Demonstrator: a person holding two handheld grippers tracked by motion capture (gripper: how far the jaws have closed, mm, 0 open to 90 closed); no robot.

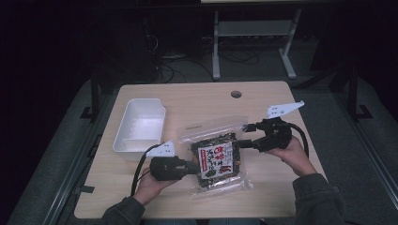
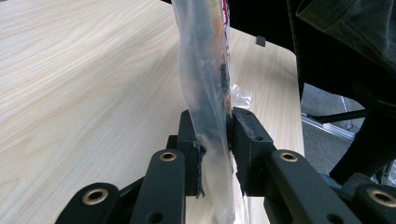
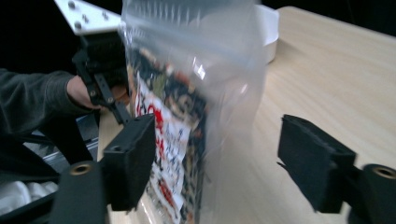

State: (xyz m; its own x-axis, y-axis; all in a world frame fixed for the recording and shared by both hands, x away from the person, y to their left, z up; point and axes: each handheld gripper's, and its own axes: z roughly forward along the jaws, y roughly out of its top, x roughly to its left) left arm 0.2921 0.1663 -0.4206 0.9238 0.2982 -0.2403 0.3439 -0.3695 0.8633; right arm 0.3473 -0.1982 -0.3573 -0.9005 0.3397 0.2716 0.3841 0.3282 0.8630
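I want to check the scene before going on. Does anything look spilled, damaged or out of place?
Nothing stands out. The snack bag looks sealed, with no contents on the table. The left gripper is shut on its edge, and the right gripper stands open around it. The white tub sits upright.

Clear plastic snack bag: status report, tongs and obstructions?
Left tongs shut on clear plastic snack bag. Right tongs open, bag between the pads, unpressed. White plastic bin stands apart; nothing in the way.
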